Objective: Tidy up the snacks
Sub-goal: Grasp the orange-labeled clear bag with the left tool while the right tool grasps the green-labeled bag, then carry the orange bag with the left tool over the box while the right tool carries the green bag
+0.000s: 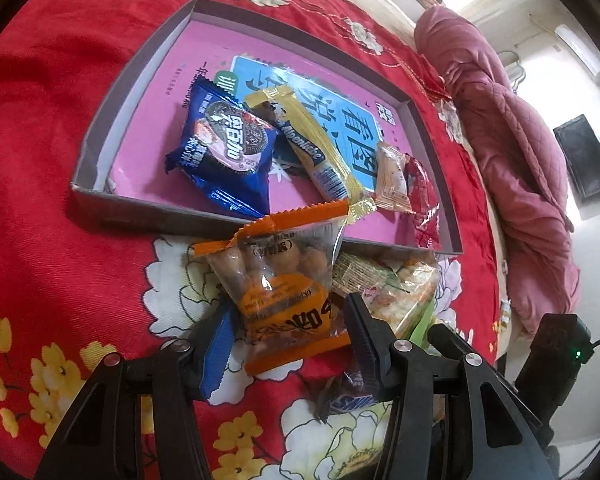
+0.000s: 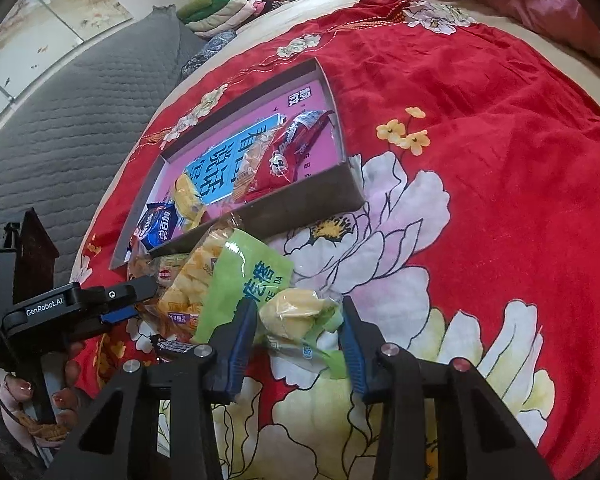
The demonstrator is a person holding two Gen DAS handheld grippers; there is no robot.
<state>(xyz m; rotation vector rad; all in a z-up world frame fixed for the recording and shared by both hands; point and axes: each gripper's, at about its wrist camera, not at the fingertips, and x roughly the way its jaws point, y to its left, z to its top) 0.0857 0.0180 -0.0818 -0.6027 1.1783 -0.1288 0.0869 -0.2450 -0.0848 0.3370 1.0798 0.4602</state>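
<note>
Orange-edged and clear in the middle, the peanut snack packet [image 1: 284, 300] sits clamped between the pads of my left hand-held gripper [image 1: 288, 344], lifted just in front of the shallow cardboard box [image 1: 140, 80] on the red floral bedspread [image 1: 52, 160]. Inside the box lie a blue Oreo pack [image 1: 224, 148], a yellow Alpenliebe stick [image 1: 316, 148] and a red wrapper [image 1: 424, 200]. My right hand-held gripper [image 2: 296, 332] straddles a green-and-clear pouch [image 2: 300, 308] holding a pale yellow cake; its jaws are partly closed around it, though I cannot tell whether the pads press yet.
</note>
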